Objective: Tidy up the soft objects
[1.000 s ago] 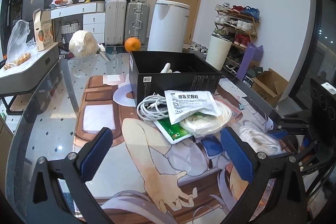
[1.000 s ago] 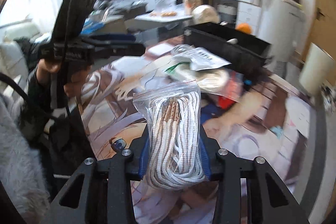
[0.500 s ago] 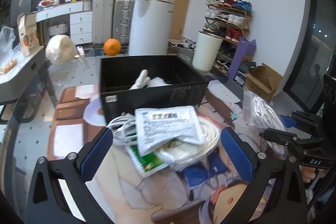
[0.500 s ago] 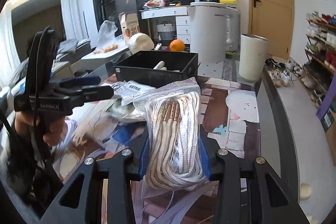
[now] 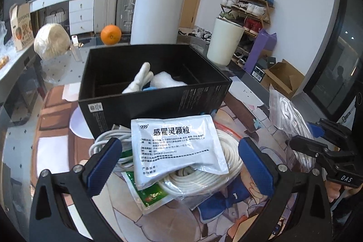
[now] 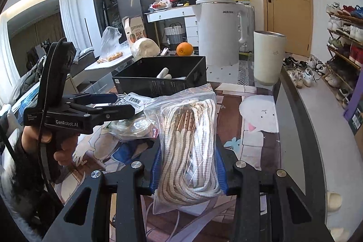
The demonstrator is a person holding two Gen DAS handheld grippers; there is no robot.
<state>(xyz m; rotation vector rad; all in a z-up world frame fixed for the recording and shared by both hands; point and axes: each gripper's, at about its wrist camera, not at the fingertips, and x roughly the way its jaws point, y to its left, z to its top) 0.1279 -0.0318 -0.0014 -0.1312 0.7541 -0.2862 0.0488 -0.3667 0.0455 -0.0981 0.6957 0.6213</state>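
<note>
Plastic-bagged rope (image 6: 189, 146) is clamped in the right gripper (image 6: 188, 165) for boxing; the sachet (image 5: 179, 149) is straddled by the wide-spread left gripper (image 5: 179, 165), ungripped.

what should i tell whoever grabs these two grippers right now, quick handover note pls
Right gripper: shut on the clear bag of striped cord, held up off the table.
Left gripper: open, empty, hovering over the pile in front of the black box.
Pile: white sachet on top, on a white cable coil and a green packet.
Done: white soft items already lie in the box.
Left: the bag of cord probably goes into the box, then the pile's pieces one at a time.
</note>
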